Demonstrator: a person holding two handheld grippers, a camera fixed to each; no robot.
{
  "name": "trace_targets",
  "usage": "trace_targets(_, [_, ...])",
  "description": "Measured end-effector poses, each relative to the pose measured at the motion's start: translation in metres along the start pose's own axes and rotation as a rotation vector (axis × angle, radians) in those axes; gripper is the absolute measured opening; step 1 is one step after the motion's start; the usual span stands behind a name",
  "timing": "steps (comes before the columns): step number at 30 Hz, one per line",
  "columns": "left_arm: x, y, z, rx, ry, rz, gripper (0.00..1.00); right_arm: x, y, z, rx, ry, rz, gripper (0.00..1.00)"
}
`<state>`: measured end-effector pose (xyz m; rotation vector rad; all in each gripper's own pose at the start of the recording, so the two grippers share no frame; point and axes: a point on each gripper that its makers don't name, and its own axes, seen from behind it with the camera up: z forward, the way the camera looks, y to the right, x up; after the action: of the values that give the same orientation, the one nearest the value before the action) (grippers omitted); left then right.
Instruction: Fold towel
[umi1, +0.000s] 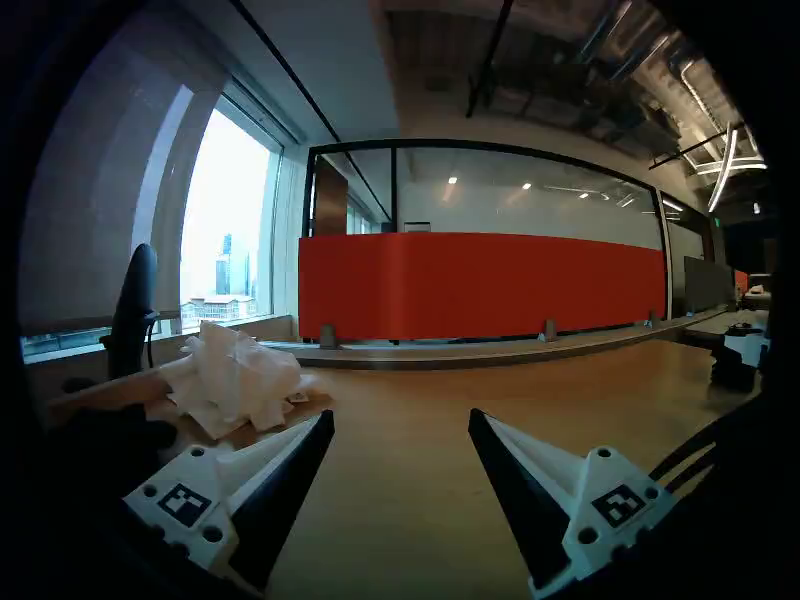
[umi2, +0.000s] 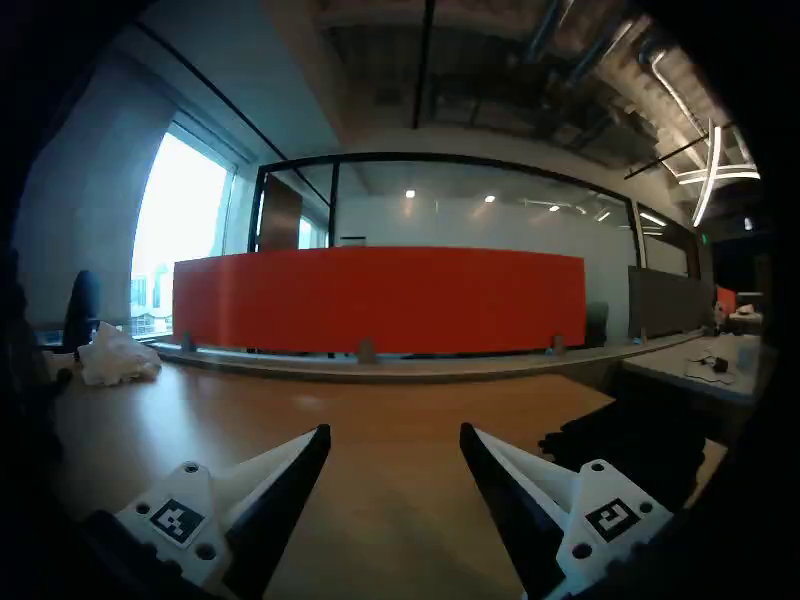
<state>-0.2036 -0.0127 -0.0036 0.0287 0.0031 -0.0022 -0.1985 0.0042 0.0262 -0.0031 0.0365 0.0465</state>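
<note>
In the left gripper view, a bright window (umi1: 225, 240) and a black chair (umi1: 135, 305) stand at the far left. Just in front of them the towel (umi1: 232, 385) lies on the wooden surface (umi1: 420, 490) as a crumpled white heap. It sits left of your left claw (umi1: 400, 415) and a little beyond the left fingertip, apart from it. Your left claw is spread wide with bare wood between its fingers, and it grips nothing. A red partition (umi1: 480, 285) runs along the far edge of the surface.

In the right gripper view, the towel (umi2: 115, 357) is small and far off at the left, near the window side and well apart from your right claw (umi2: 394, 430). Your right claw also stands wide apart and holds nothing, its fingers pointing over open wood toward the partition (umi2: 380, 300). To the right of its right finger, a dark heap (umi2: 630, 440) rests on the surface (umi2: 400, 400). You cannot tell what it is.
</note>
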Motion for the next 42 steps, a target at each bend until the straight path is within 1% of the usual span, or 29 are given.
trace_targets(14, [-0.0001, 0.0001, 0.0005, 0.000, 0.000, 0.000, 1.00, -0.0019, -0.0019, 0.0021, 0.012, -0.001, 0.001, 1.00])
trace_targets(42, [0.0005, -0.0002, -0.0002, 0.000, 0.000, 0.000, 1.00, -0.0028, -0.0002, 0.0029, 0.004, -0.001, 0.003, 1.00])
